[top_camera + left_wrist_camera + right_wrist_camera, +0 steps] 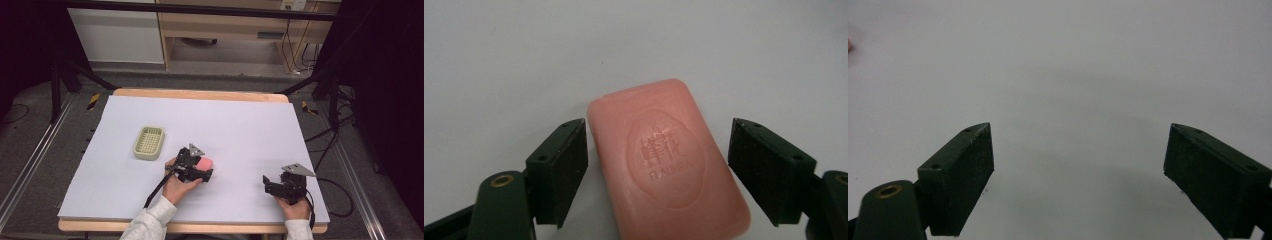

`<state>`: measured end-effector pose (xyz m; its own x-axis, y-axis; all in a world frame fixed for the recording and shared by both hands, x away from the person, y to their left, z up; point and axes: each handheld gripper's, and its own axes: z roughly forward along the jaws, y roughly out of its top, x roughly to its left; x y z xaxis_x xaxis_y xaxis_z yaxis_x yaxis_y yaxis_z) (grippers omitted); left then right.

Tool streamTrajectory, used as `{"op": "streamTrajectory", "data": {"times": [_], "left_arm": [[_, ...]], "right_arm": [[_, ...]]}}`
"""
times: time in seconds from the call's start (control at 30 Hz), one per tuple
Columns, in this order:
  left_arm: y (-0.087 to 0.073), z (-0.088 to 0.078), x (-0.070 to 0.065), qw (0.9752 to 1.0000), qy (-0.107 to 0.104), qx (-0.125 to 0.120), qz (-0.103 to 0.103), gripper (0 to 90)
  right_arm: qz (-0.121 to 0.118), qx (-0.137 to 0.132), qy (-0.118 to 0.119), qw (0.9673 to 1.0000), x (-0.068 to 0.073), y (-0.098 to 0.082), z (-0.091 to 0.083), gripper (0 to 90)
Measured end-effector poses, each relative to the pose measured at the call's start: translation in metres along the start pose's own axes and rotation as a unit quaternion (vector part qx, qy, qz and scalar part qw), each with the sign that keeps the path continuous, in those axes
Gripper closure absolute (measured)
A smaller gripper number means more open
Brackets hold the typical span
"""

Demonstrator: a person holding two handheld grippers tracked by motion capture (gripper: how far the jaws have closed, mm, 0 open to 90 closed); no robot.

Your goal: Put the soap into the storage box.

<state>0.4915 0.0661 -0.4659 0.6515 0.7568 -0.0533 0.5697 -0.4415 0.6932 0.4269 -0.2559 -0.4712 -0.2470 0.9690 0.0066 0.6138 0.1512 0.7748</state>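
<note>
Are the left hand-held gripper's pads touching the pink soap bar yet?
Apart. In the left gripper view, pale table shows between each of the left hand-held gripper's pads and the soap bar, narrowly on the left.

The left gripper [200,170] points right, jaws parted. The right gripper [270,184] points left, jaws spread wide.

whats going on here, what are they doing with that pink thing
A person at a table holds a gripper in each hand. The left gripper sits around a pink bar of soap lying flat on the table, one jaw on each side, and gaps on both sides show the pads do not press it yet. The right gripper rests open off to the side with nothing between its jaws. A pale green soap dish waits nearby.
</note>
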Motion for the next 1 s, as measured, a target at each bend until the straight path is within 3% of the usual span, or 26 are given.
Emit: {"op": "streamTrajectory", "data": {"times": [0.53,0.83,1.0], "left_arm": [[-0.0045,0.0077,-0.0003,0.9999,-0.001,0.012,-0.005,26.3],[-0.0063,0.0047,0.0014,0.9999,-0.001,0.013,-0.005,36.0],[-0.0061,0.0046,0.0014,0.9999,-0.002,0.014,-0.004,36.3]], "right_arm": [[-0.003,0.003,0.0,1.0,0.0004,0.0,0.0009,12.6],[-0.002,0.003,0.0,1.0,0.0005,-0.0001,0.001,12.6],[-0.004,0.003,0.0,1.0,0.0006,0.0,0.0011,12.6]]}}
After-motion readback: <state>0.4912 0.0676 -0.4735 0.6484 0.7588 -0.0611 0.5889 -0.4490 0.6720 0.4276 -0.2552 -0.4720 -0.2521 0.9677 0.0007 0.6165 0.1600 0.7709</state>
